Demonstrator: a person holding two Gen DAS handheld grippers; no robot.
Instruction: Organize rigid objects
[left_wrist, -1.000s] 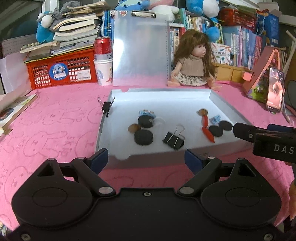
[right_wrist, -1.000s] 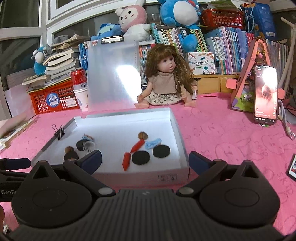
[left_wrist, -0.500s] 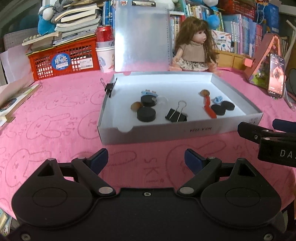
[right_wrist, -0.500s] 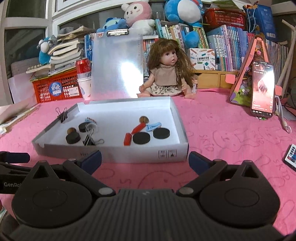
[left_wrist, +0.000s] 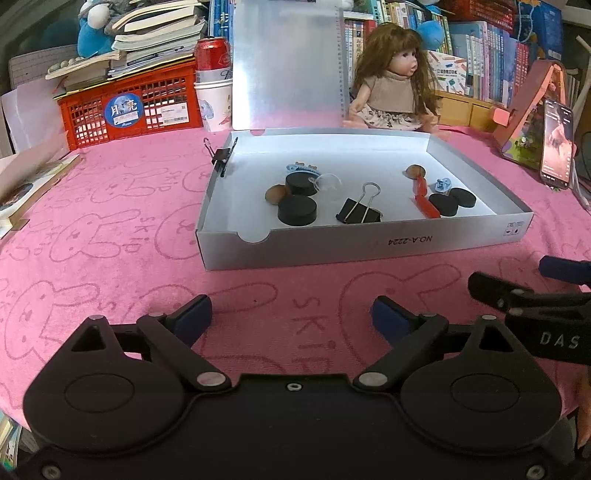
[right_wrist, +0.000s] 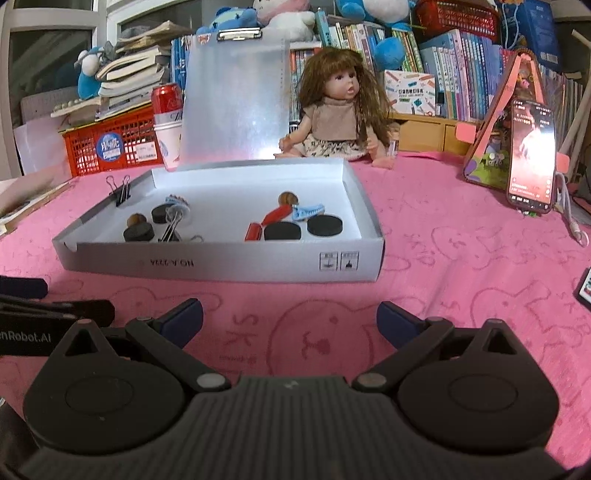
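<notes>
Both the left tongs (left_wrist: 291, 314) and the right tongs (right_wrist: 290, 315), empty and wide apart, the left having just been opening further, are backing away from the box (left_wrist: 369, 242) on the pink desk (left_wrist: 110, 221), where the small items are lying sorted, so the organizing is probably ending.

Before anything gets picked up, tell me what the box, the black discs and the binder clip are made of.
Box: looks like thin cardboard, silvery outside, white inside, with folded walls.
Black discs: matte, thick; rubber or plastic, unclear.
Binder clip: likely black painted metal with shiny wire handles.
</notes>
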